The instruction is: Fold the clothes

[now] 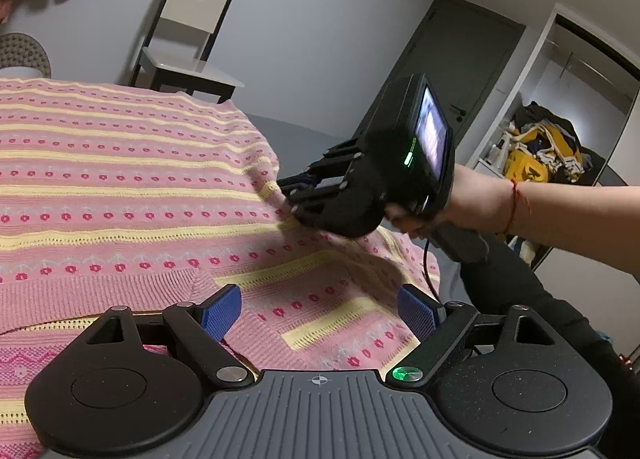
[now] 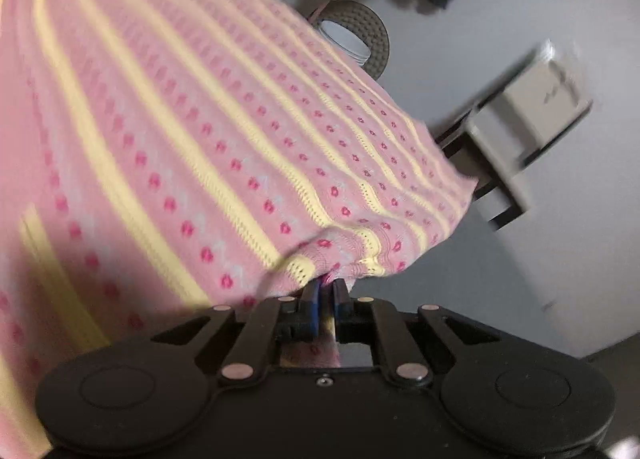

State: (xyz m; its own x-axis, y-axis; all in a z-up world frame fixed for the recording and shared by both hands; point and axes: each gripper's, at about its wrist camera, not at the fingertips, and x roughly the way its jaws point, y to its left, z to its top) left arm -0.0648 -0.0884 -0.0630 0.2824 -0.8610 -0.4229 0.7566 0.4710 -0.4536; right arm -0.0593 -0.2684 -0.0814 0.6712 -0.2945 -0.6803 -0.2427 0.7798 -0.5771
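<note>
Nearest the left wrist camera, the left gripper (image 1: 320,309) hung with its jaws spread wide, blue pads (image 1: 222,309) well apart and holding nothing, just above the near part of the pink sweater (image 1: 120,187). The sweater, pink knit with yellow stripes and rows of small magenta dots, lay spread over a surface that it mostly hid; a sleeve or folded section (image 1: 320,299) with diagonal stripes lay under the open jaws. Its ribbed hem band ran along the lower left.

Further out, the right gripper (image 1: 290,195) was clamped on the sweater's right edge, fabric bunched at its tips. A hand (image 1: 472,199) with a red thread at the wrist held its grip; a small lit screen (image 1: 432,139) and a green light showed on its body.

In the right wrist view, blurred, the right gripper (image 2: 326,287) had jaws pinched nearly together on a fold of the sweater (image 2: 180,119), edge lifted and draped forward.

Beyond the sweater stood a chair (image 1: 192,35) against the grey wall, a round grey woven object (image 1: 24,53) at far left, a dark door (image 1: 452,67), and an open closet with a clothes pile (image 1: 540,147). Right view also showed the chair (image 2: 516,139) and white plates (image 2: 344,39) on the round woven object (image 2: 374,31).
</note>
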